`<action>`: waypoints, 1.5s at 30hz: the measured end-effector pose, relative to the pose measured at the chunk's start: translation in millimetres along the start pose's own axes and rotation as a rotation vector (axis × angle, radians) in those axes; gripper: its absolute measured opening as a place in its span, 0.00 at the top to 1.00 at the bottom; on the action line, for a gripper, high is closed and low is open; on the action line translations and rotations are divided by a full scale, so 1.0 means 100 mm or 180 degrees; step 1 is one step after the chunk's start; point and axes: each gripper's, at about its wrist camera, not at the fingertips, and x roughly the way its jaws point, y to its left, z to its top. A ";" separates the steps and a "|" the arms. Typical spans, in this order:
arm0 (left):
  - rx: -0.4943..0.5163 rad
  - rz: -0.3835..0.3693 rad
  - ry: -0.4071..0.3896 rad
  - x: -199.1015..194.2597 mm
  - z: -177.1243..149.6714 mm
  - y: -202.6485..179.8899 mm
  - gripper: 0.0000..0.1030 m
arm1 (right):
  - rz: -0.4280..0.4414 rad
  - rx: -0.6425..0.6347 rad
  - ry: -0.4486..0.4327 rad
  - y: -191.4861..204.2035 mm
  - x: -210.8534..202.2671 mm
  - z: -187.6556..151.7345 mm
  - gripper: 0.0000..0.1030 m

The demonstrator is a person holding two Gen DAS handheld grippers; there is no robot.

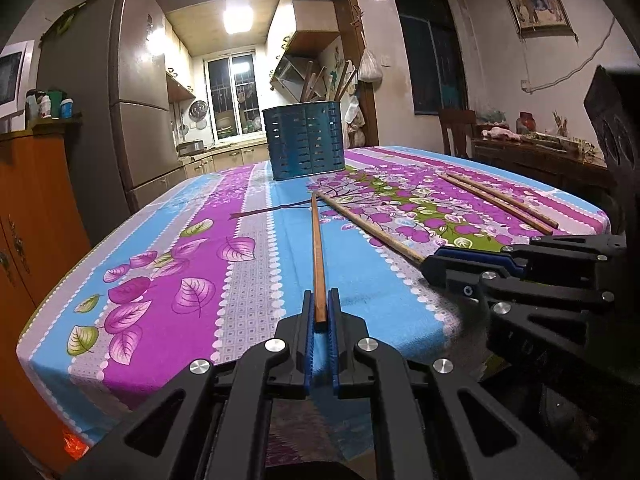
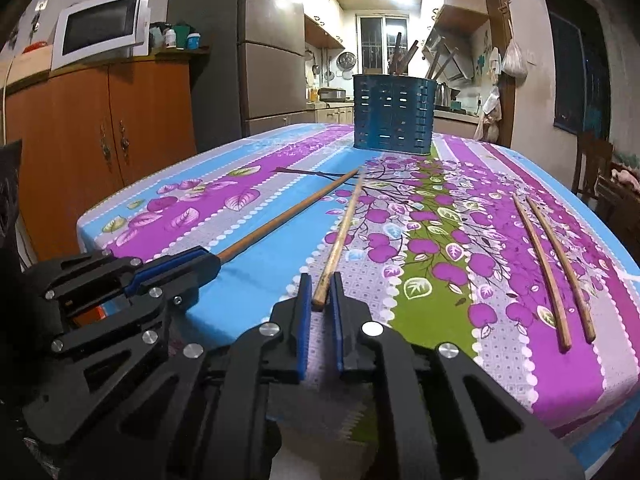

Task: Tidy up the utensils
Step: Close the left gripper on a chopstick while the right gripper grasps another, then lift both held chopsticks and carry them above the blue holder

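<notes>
Left wrist view shows our left tool [image 1: 321, 312] clamped on the near end of a reddish-brown chopstick [image 1: 317, 252], its tip running far toward the blue slotted holder [image 1: 306, 140]. Our right tool [image 2: 322, 294] has its blue pads closed together on the near end of a paler chopstick [image 2: 340, 236]; both sticks point away from us and nearly meet at their far tips. Two more chopsticks [image 2: 554, 268] lie side by side at the right of the worktop [image 2: 520, 360], untouched. The holder stands at the far middle of the floral cloth, already carrying several sticks.

We judge these chopsticks to be light, stiff and thin, with a smooth finish that could twist or slide between flat pads. Held at the very end, each one is a long lever, so the far tip may droop or swing. A hold nearer the middle would steady it, though an end grip suits dropping it tip-first into the holder.
</notes>
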 end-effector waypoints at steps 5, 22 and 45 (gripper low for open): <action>-0.0071 -0.0017 0.0003 -0.05 0.06 0.08 0.93 | -0.0013 0.0005 -0.0055 -0.06 -0.09 0.04 0.95; -0.0170 0.0067 -0.0418 -0.67 0.89 0.60 0.93 | -0.0036 -0.0268 -0.0705 -0.26 -0.68 0.86 0.95; -0.0331 -0.0527 -0.0341 -0.35 2.18 1.12 0.93 | 0.0404 -0.0242 -0.0711 -0.62 -0.64 2.10 0.95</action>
